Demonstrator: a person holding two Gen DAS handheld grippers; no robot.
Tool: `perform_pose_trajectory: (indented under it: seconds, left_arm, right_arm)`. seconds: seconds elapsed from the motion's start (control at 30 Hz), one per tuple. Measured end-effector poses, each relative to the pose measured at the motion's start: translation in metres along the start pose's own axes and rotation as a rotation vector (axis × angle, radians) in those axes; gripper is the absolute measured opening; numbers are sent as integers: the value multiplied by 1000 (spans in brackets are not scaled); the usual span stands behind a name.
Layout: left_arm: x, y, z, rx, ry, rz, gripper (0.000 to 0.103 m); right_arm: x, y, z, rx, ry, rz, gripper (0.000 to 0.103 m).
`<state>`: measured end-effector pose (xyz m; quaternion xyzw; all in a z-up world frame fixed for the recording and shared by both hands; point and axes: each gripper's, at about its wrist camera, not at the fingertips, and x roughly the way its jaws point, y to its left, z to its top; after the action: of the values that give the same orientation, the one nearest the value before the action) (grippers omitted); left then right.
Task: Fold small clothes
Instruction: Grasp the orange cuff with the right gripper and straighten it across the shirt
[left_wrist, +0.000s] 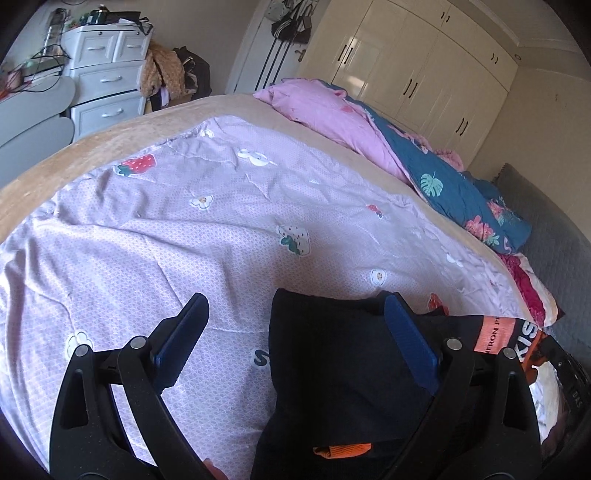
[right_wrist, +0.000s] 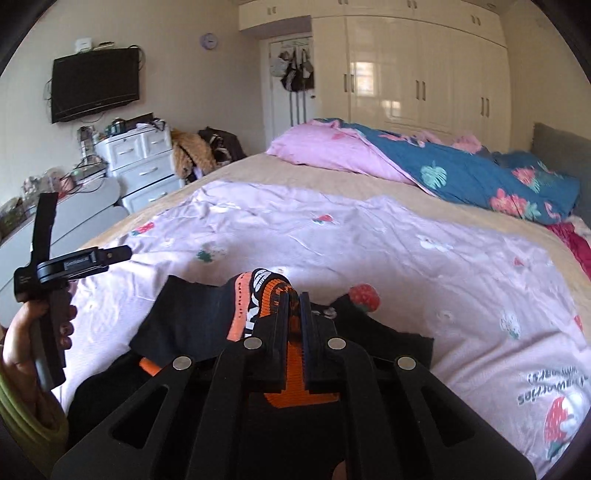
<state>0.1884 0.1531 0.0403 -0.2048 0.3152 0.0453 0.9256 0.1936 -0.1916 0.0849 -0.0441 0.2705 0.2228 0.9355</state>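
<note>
A small black garment with an orange waistband (left_wrist: 340, 365) lies on the lilac strawberry-print quilt (left_wrist: 166, 229). My left gripper (left_wrist: 295, 310) is open, with its right finger over the garment's black cloth and its left finger over bare quilt. My right gripper (right_wrist: 294, 301) is shut on the garment's orange waistband (right_wrist: 266, 291), which bunches up around its fingertips. The garment's black cloth (right_wrist: 192, 317) spreads to both sides below it. The left gripper's body, held in a hand, shows at the left of the right wrist view (right_wrist: 55, 273).
A pink and blue floral duvet (right_wrist: 424, 162) is heaped along the far side of the bed. White drawers (right_wrist: 144, 162) and a grey desk (right_wrist: 85, 214) stand left of the bed. A white wardrobe (right_wrist: 424, 66) lines the back wall.
</note>
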Motion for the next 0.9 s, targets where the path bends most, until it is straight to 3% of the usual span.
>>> perform_pose_trajectory:
  seconds: [0.4, 0.7, 0.77, 0.9]
  left_arm:
    - [23, -32, -22, 96, 79, -27, 89]
    - [33, -42, -37, 118, 116, -37, 89]
    - [35, -45, -40, 129, 124, -40, 86]
    - [39, -51, -44, 149, 144, -63, 70]
  right_arm:
    - [29, -18, -29, -3, 141, -132, 5]
    - [47, -33, -45, 27, 244, -168, 5]
    - [50, -35, -48, 36, 259, -177, 7]
    - [50, -40, -50, 36, 264, -227, 12]
